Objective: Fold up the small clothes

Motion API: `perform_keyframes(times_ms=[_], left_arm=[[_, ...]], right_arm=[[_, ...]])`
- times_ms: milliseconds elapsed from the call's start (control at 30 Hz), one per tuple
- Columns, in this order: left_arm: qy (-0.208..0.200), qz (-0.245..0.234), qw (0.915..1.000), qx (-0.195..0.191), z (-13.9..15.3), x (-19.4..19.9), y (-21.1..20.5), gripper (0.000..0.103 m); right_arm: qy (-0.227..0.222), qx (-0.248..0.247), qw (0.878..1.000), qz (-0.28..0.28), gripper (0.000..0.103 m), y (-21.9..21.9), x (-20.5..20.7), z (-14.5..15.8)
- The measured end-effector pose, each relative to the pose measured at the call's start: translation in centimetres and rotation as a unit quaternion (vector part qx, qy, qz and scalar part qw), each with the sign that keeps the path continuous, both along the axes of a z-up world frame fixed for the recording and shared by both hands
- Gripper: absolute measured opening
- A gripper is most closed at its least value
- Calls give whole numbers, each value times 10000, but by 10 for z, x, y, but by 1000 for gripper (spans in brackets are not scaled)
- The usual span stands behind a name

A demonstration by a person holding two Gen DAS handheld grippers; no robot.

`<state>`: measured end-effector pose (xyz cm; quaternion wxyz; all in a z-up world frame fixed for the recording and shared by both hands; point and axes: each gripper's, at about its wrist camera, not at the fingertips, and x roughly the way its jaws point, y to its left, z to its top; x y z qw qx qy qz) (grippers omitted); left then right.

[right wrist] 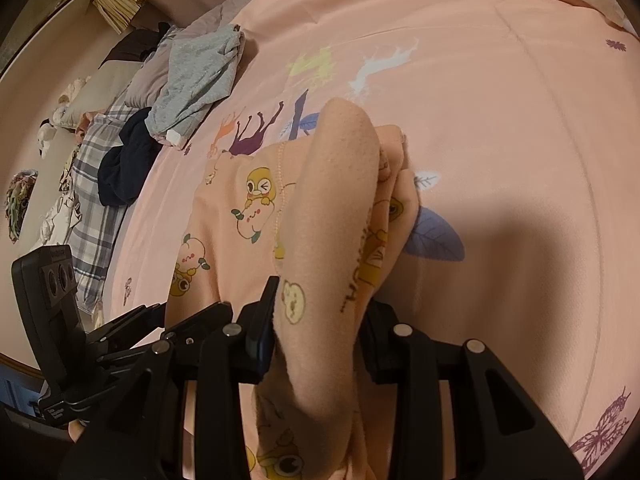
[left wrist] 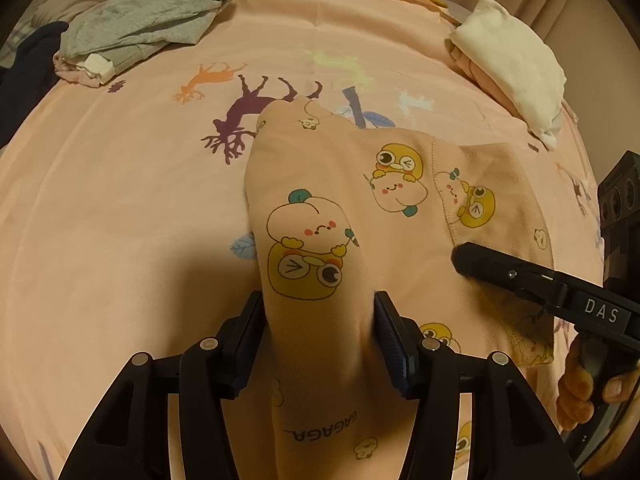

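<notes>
While both grippers hold it, the peach cartoon-print garment (left wrist: 360,200) lies partly on the pink bedsheet (left wrist: 120,220), near the middle of the bed, over the deer print.

Left gripper (left wrist: 320,320): jaws clamped on a raised ridge of the garment, with fabric bunched between the pads and running back under the camera. "GAGAGA" text shows on the cloth close to the lens.

Right gripper (right wrist: 320,320): jaws closed on another fold of the same garment (right wrist: 248,208), which humps up ahead of the fingers and drapes down onto the sheet (right wrist: 500,140). In the left view its finger sits over the garment's right edge, just beside the seam.

Rest of the garment lies flat between the two grips, seam line visible.

Elsewhere on the bed:
- Grey clothes pile (left wrist: 148,16) at far left, with a dark navy item (left wrist: 28,72) beside it.
- Folded cream-white stack (left wrist: 516,60) at far right, well apart from the garment.
- Plaid fabric (right wrist: 92,200) at the bed edge in the right view.
</notes>
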<state>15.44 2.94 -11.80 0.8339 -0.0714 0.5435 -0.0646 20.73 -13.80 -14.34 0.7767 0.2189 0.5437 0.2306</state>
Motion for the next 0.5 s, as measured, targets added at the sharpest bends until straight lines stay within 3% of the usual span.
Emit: perform_keyframes(times_ms=[500], left_arm=[[-17,15,10000,70,3,-4,2,57]], right_arm=[[-18,147,9998,-140,39,-15,0,1]])
